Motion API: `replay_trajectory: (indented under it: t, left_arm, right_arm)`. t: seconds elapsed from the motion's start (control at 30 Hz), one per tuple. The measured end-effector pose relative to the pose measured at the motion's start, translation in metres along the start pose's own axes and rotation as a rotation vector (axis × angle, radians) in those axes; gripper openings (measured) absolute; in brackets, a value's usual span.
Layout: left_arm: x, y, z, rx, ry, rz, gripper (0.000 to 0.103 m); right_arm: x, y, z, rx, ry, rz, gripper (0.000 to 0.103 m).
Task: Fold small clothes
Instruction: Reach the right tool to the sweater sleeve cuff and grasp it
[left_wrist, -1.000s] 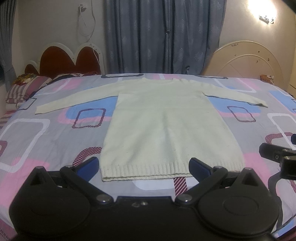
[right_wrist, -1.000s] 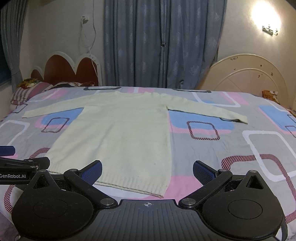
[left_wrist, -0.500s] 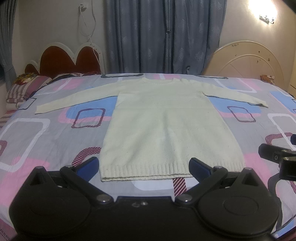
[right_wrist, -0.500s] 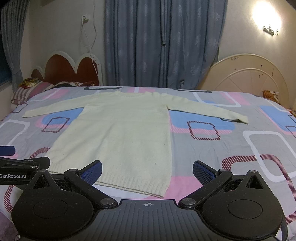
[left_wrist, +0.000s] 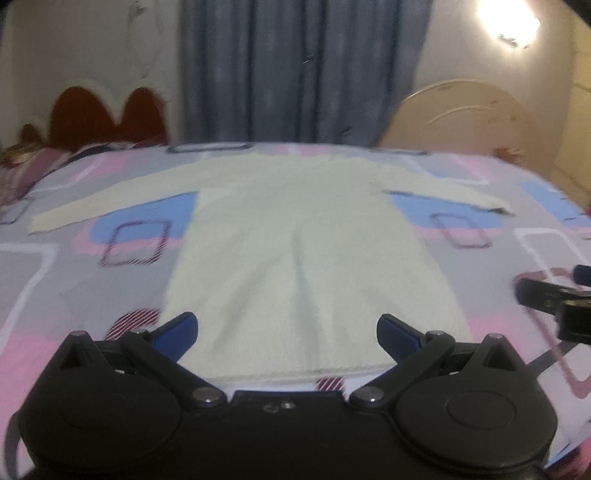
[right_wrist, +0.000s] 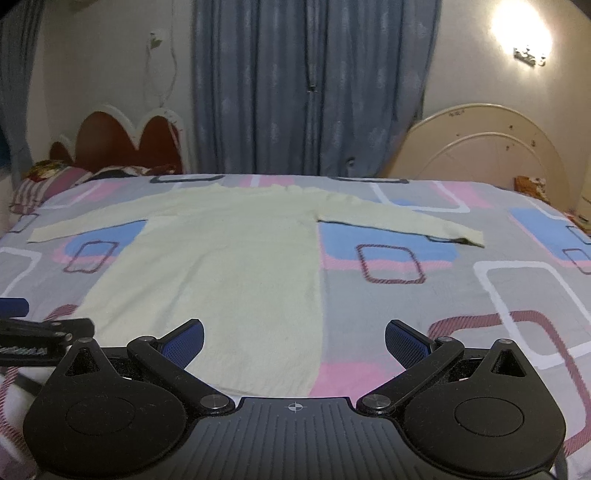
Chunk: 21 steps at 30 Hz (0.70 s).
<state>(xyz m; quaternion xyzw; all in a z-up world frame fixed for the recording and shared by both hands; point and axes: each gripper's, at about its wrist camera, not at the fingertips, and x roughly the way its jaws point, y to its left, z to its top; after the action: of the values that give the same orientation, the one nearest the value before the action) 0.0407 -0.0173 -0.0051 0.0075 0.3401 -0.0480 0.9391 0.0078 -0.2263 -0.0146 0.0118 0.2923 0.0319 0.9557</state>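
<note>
Just beyond both spread hand-held grippers (left_wrist: 287, 334) (right_wrist: 294, 341): sweater (right_wrist: 221, 273) hem (flat, unpinched).

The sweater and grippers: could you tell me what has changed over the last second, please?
Both open grippers have moved forward over the sweater's hem: the left gripper more, its view now blurred, the right gripper less. Nothing has been grasped. The sweater still lies flat on the bed, sleeves spread.
</note>
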Motion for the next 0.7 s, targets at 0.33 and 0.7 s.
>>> replay_trajectory:
  t: [0.33, 0.7]
  left_arm:
    - [0.061, -0.01, 0.05, 0.028, -0.051, 0.021, 0.103]
    - [0.163, 0.004, 0.117, -0.023, -0.038, 0.085, 0.103]
  right_arm:
    - [0.05, -0.066, 0.039, 0.124, -0.029, -0.085, 0.103]
    - [0.164, -0.159, 0.092, 0.312, -0.014, -0.146, 0.103]
